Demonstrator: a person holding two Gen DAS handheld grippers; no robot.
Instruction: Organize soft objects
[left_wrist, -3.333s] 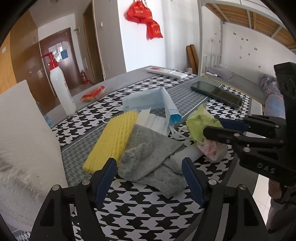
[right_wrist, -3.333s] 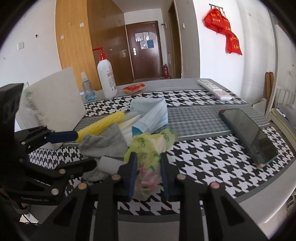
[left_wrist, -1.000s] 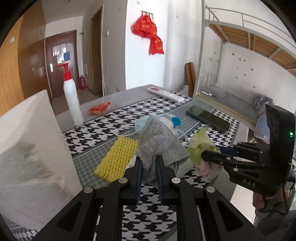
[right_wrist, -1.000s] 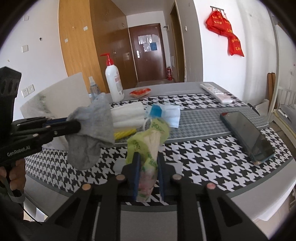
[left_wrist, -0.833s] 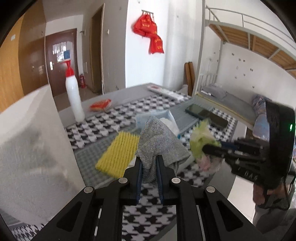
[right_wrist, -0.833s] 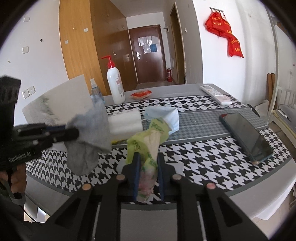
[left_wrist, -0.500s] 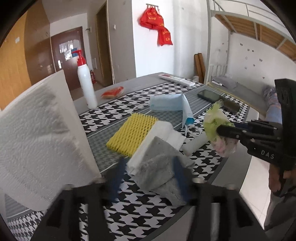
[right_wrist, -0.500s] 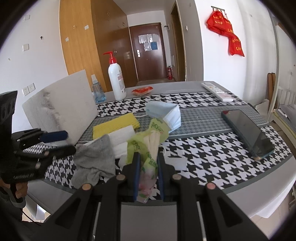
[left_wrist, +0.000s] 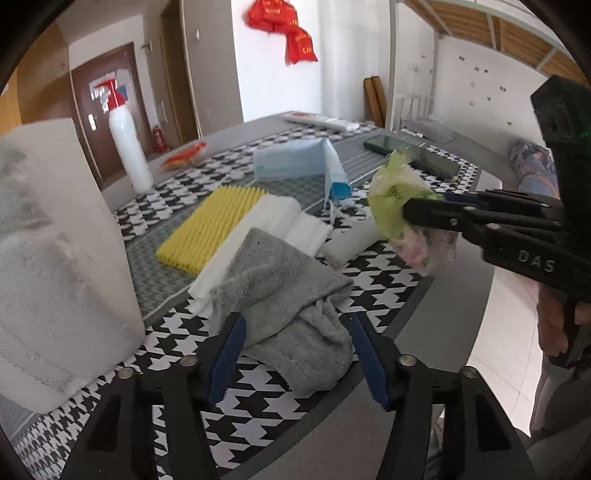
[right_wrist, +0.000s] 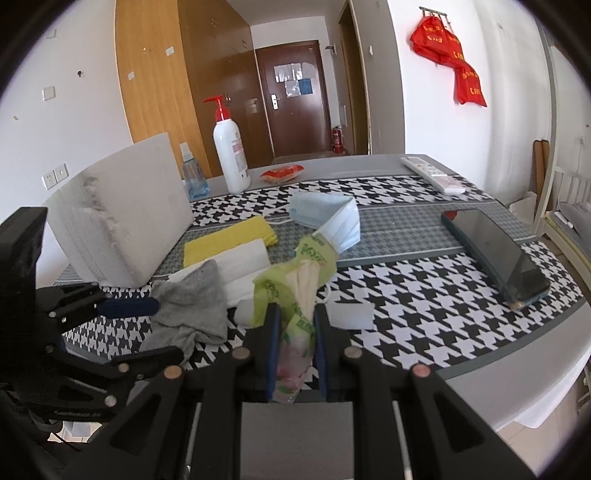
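Table edge (left_wrist: 424, 317): grey cloth (left_wrist: 288, 295) between closing left tongs (left_wrist: 295, 354) (untouched); right tongs (right_wrist: 295, 343) grip green packet (right_wrist: 295, 295).

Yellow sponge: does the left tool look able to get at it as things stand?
Probably yes. The left tool is not gripping; its jaws are closing around the grey cloth without pressing it. The yellow sponge lies beyond with its top bare, though the cloth and white folded towel lie partly between.

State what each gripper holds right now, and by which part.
Right gripper: green tissue pack, pinched across its lower half. Left gripper: holds nothing; its closing fingers straddle the grey cloth.
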